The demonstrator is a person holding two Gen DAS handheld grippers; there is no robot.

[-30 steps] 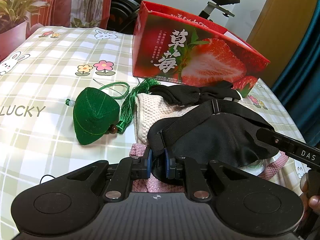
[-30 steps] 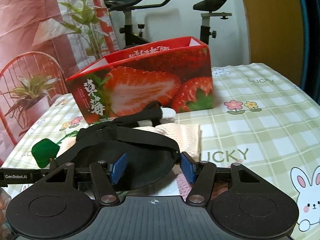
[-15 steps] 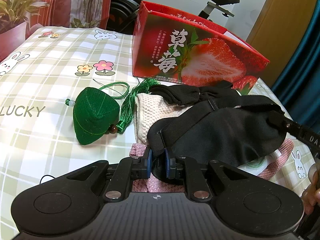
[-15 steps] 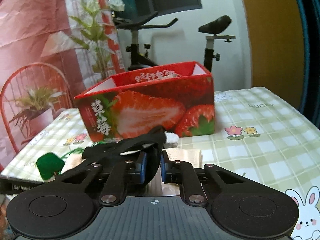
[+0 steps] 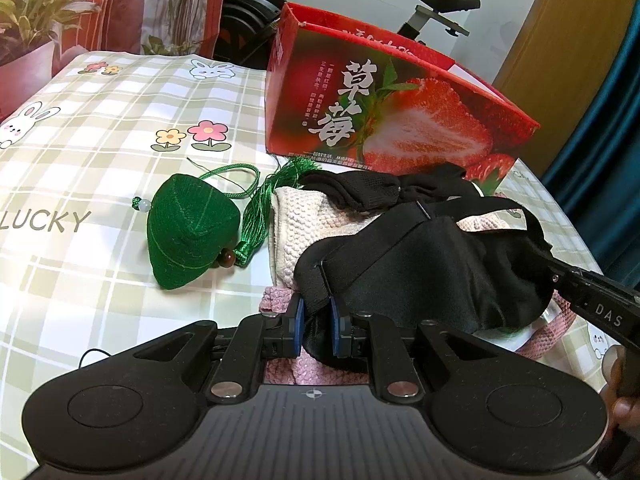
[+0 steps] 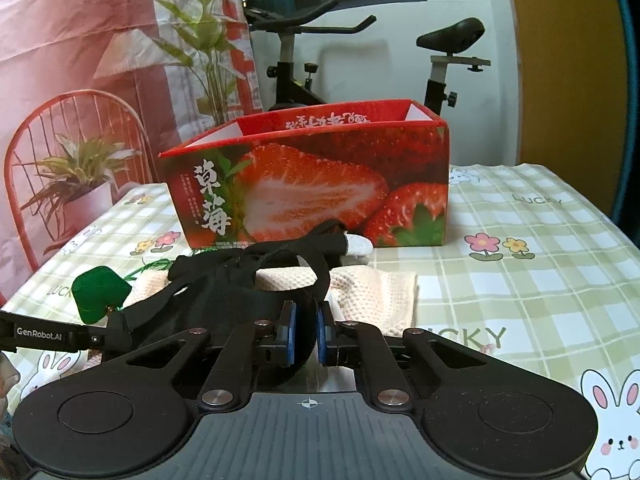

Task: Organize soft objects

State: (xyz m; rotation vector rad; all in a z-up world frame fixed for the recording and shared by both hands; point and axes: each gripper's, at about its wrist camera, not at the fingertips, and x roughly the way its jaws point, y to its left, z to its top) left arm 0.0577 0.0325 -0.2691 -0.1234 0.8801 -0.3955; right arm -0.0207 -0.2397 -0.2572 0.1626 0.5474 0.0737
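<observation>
Two grippers clamped on one black eye mask [image 5: 432, 272], stretched between them above a soft pile mid-table. Left gripper [image 5: 315, 322] pinching mask's left end at the strap; right gripper [image 6: 305, 334] pinching the opposite end, jaws narrow on fabric. Beneath mask: cream knit cloth [image 5: 296, 220], pink knit piece [image 5: 280, 296], black socks [image 5: 360, 188]. Green pouch [image 5: 188, 232] with tassel just left of pile, on checked tablecloth [image 5: 100, 128]. Open strawberry box [image 6: 320, 188] behind pile, toward far edge. Exercise bike [image 6: 360, 40] beyond table.
</observation>
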